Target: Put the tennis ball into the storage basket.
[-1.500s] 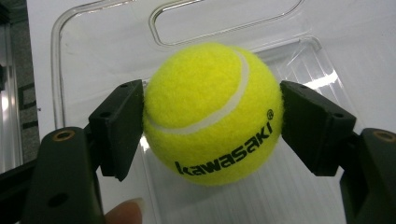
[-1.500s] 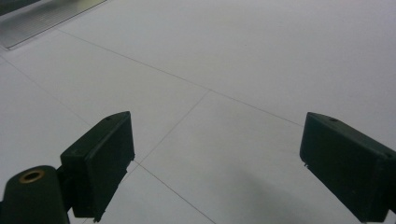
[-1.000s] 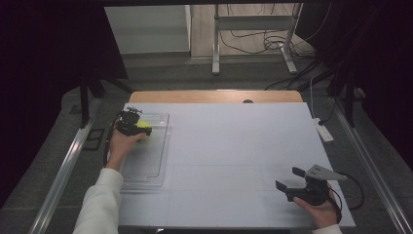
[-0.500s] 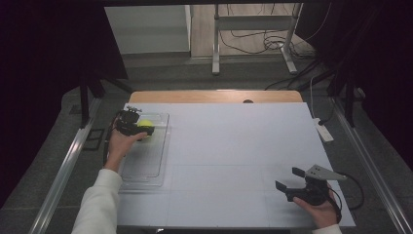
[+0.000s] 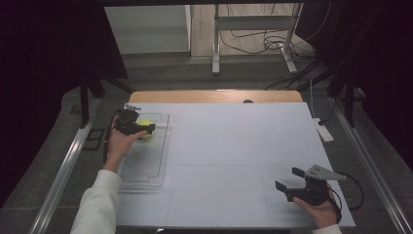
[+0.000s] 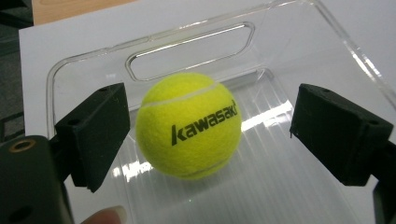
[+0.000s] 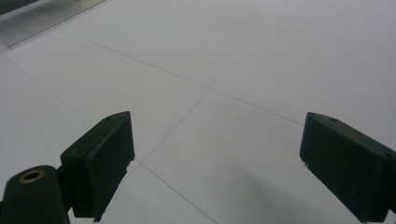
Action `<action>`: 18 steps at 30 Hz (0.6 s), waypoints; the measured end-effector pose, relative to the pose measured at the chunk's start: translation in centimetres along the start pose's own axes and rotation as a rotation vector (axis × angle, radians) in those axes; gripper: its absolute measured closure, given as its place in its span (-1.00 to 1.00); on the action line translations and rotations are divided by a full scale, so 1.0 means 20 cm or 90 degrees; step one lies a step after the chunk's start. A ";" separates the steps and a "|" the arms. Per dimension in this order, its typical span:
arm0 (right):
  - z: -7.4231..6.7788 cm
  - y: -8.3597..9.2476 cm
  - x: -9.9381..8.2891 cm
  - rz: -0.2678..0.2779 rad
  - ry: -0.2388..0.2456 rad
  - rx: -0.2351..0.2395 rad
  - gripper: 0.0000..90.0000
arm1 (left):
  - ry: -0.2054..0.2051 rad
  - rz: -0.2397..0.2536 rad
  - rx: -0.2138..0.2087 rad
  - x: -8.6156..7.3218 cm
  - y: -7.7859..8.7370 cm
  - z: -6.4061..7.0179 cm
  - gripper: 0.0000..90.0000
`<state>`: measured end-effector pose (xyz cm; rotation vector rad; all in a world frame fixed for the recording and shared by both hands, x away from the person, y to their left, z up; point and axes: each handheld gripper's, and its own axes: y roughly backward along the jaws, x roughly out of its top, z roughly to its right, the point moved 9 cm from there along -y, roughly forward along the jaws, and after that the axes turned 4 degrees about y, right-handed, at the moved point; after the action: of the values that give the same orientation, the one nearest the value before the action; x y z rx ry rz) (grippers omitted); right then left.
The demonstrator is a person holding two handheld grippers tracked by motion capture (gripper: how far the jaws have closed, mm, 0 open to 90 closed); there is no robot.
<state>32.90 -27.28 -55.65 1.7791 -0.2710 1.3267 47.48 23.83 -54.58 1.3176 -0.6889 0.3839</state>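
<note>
Left gripper (image 6: 205, 135) jaws have just opened, apart around the tennis ball (image 6: 188, 124) in the clear tray (image 6: 93, 65). Risk: the freed ball rolls if nudged during withdrawal.

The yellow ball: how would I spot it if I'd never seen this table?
Start at the white table and go to the clear plastic tray on its left side. The tennis ball lies at the tray's far end, between the left gripper's open jaws. It is bright yellow, with black "kawasaki" lettering.
</note>
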 end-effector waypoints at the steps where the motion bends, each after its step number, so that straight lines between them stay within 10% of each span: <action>1: 0.00 0.00 0.00 0.000 0.000 0.000 -0.77 | 0.000 0.002 -0.006 0.00 0.01 0.01 -0.72; 18: 0.01 -0.01 0.00 0.000 -0.003 0.002 -0.78 | 0.009 0.039 -0.067 0.01 0.09 0.08 -0.71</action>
<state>33.05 -27.34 -55.74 1.7849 -0.2721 1.3230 46.10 22.65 -52.98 1.1964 -0.7293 0.4004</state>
